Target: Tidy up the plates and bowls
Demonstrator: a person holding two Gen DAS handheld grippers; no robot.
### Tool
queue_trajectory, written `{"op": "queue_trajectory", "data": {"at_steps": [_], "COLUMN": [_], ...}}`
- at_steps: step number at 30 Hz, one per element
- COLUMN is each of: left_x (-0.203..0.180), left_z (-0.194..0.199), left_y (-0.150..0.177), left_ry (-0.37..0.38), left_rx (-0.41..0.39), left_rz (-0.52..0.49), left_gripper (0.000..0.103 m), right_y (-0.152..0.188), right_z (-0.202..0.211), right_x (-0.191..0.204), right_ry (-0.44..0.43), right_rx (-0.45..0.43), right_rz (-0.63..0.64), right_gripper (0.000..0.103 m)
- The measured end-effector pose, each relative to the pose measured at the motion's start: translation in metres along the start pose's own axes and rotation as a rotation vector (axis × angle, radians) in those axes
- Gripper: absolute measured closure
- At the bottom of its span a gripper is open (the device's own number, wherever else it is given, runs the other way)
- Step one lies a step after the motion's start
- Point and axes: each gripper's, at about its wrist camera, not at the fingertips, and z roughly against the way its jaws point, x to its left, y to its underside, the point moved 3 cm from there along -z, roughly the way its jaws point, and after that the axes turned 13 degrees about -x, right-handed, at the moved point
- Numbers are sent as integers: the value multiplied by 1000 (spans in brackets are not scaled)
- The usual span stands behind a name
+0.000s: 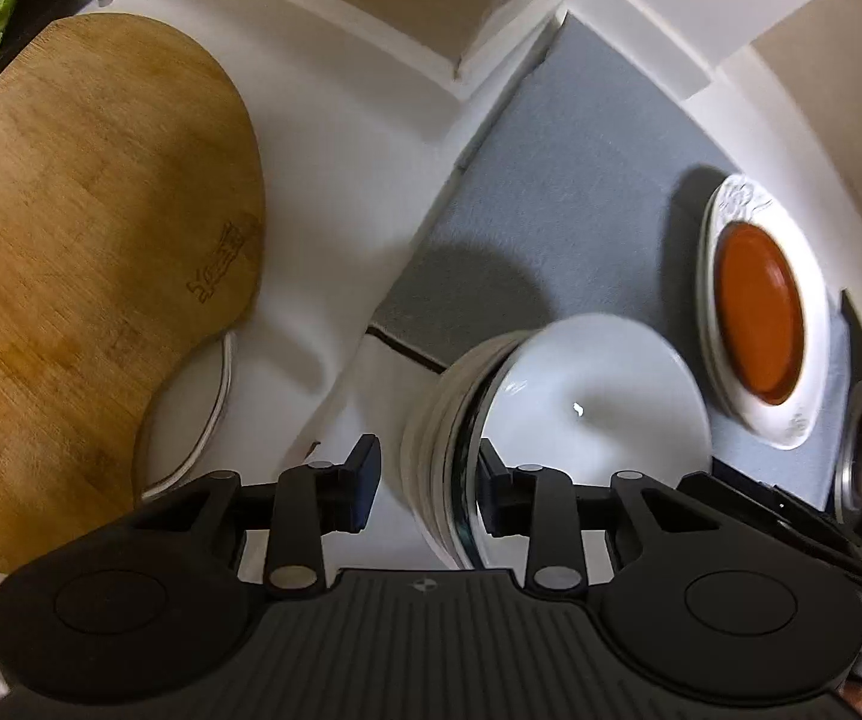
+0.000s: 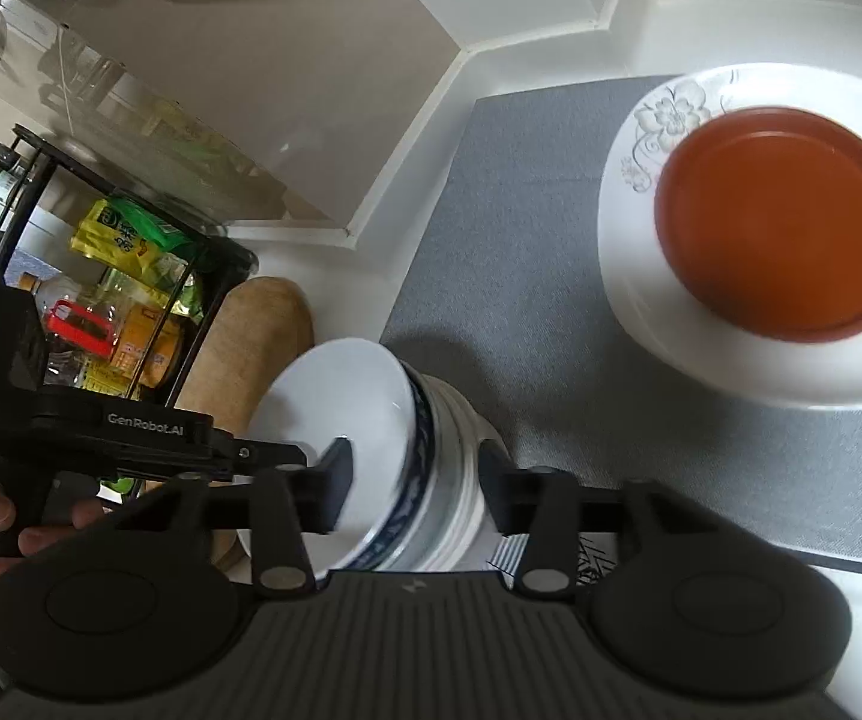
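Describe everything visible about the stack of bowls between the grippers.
The stack of bowls is several nested white, glossy, ceramic-looking bowls; the top one carries a blue pattern around its outside. The stack appears tipped on its side, its open mouth toward the wooden cutting board, at the edge of the grey mat. The left hand-held gripper and the right hand-held gripper both straddle its rims with jaws apart; contact cannot be confirmed. The picture is slightly blurred.

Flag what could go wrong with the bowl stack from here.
1. The bowls are tilted on their side between both claws; the blurred top bowl may slide off.
2. The left claw and right claw straddle loosely, so the stack could drop onto the mat.
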Motion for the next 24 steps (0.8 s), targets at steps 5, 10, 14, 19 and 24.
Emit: {"op": "queue_trajectory", "data": {"at_steps": [5,10,14,19,24], "left_x": [0,-2,6,23,17], "left_z": [-9,-16,-32,-47,-20], "left_y": [8,12,13,14,14], "left_ry": [-8,26,117,224,208], "left_rx": [7,5,40,85,26], "left_rz": [13,-4,50,151,25], "left_gripper": [61,57,34,33,64], "right_y": [5,19,32,42,35], "right_z": [-5,-16,-28,-42,-27], "right_x": [-22,-41,-46,-53,-45], "right_ry": [-44,-32,-45,-39,-73], "right_rx": [18,52,50,25,9], "right_rz": [-178,-302,-385,-515,-456], "right_gripper": [40,31,28,28,47]}}
